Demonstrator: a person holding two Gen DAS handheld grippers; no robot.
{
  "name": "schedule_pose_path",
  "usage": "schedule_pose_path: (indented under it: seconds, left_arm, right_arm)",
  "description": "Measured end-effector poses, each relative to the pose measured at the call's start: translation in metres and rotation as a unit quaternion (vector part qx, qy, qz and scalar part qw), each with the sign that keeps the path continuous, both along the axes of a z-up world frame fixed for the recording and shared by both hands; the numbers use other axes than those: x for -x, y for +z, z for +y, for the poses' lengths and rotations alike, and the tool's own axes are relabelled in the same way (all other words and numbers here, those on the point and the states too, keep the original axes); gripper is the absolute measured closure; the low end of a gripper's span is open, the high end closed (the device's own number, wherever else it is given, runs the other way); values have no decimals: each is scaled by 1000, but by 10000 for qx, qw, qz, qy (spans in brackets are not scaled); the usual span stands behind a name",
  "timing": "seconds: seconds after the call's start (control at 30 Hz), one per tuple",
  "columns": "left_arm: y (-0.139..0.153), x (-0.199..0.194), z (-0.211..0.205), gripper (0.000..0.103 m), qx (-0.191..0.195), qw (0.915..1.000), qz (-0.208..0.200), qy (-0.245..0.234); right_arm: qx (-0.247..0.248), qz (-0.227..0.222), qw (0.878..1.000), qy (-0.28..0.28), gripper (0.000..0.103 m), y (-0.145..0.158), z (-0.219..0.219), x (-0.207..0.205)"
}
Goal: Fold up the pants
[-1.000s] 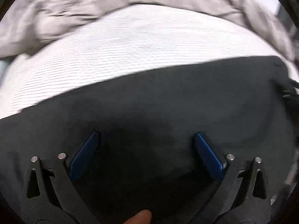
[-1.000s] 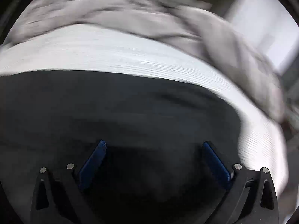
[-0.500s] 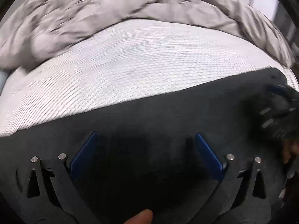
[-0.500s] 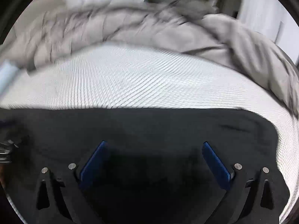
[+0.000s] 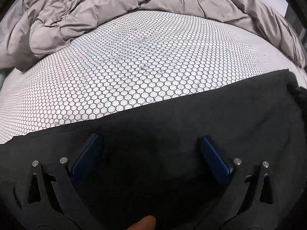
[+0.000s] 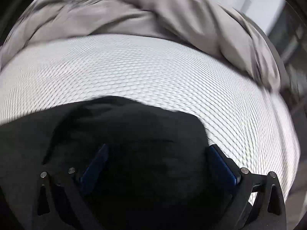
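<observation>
Left wrist view: left gripper (image 5: 149,153) fingers spread above black pants (image 5: 191,118) on mattress (image 5: 134,67); right gripper (image 6: 157,163) fingers spread too, w/ gray duvet (image 5: 86,5) behind.

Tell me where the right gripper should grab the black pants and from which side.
Probably the far right corner of the black pants, where the cloth ends on the white mattress. Bring the open right gripper in low from the mattress side, one of its fingers sliding under that edge.
</observation>
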State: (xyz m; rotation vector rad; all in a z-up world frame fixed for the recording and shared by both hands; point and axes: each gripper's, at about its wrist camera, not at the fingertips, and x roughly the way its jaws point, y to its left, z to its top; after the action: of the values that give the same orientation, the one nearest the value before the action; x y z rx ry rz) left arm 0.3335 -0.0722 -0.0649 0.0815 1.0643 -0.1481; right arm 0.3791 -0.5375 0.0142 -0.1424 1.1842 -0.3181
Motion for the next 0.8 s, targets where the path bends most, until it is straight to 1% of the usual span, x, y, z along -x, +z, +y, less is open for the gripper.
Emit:
schedule_pose_path:
  seconds: [0.03, 0.1, 0.13, 0.2, 0.23, 0.27, 0.3, 0.33, 0.37, 0.4, 0.43, 0.47, 0.5, 0.53, 0.57, 0.6, 0.63, 0.67, 0.7, 0.73, 0.77, 0.8]
  left_arm:
    - [3, 3, -1, 1, -40, 10000, 12, 56]
    - [15, 8, 1, 1, 90, 9999, -89, 85]
    - [24, 15, -4, 1, 196, 9997, -173, 39]
    - [45, 37, -24, 1, 426, 9976, -475, -257]
    - [50, 42, -33, 1, 514, 9963, -562, -398]
    - [50, 49, -47, 1, 591, 9947, -554, -632]
    - [45, 56, -63, 1, 632, 9930, -409, -914]
    - [39, 63, -76, 1, 619, 9914, -253, -1123]
    - [29, 69, -87, 1, 537, 9898, -69, -1319]
    - [23, 73, -91, 1, 486, 9896, -12, -1355]
    - [17, 77, -93, 1, 392, 9897, 71, -1376]
    - [13, 80, -93, 1, 285, 9901, 149, -1367]
    - [11, 82, -89, 1, 246, 9904, 169, -1350]
    - [12, 85, -83, 1, 257, 9908, 164, -1319]
    - [13, 87, -77, 1, 247, 9917, 166, -1250]
    - [13, 86, -70, 1, 214, 9926, 173, -1186]
    - [12, 87, -63, 1, 188, 9935, 176, -1106]
    - [12, 88, -54, 1, 190, 9945, 185, -1014]
    - [11, 88, -47, 1, 192, 9953, 193, -926]
    - [11, 87, -40, 1, 193, 9961, 193, -843]
    - [12, 88, -32, 1, 200, 9969, 179, -744]
    - [12, 86, -27, 1, 209, 9972, 171, -694]
  right_arm:
    - [42, -97, 9999, 134, 0, 8, 6, 4]
    - [-6, -242, 9986, 472, 0, 25, 24, 11]
    - [-150, -337, 9969, 698, 0, 36, 36, 13]
    - [-513, -446, 9914, 1117, 0, 55, 67, 26]
    - [-706, -457, 9884, 1264, 0, 57, 79, 32]
    - [-934, -422, 9845, 1420, 0, 56, 90, 35]
    - [-1183, -338, 9796, 1590, 0, 52, 107, 39]
    - [-1414, -147, 9727, 1837, 0, 44, 124, 36]
    - [-1524, 72, 9646, 2152, 0, 30, 140, 34]
    - [-1437, 284, 9595, 2405, 0, 18, 154, 35]
    - [-1054, 563, 9558, 2686, 0, 2, 168, 39]
    - [-778, 626, 9517, 2903, 0, -6, 174, 45]
    - [-713, 579, 9493, 3005, 0, -5, 172, 50]
    - [-740, 608, 9500, 2972, 0, 2, 162, 53]
    - [-652, 620, 9532, 2885, 0, 6, 152, 54]
    - [-447, 561, 9594, 2729, 0, 9, 135, 54]
    - [-144, 496, 9677, 2469, 0, 11, 114, 52]
    - [170, 464, 9777, 2039, 1, 11, 87, 47]
    - [343, 420, 9864, 1554, 0, 10, 59, 42]
    - [316, 338, 9937, 1024, 0, 12, 26, 39]
    - [106, 245, 9986, 451, 0, 13, -6, 37]
    - [-330, 131, 9994, -62, 0, 13, -33, 39]
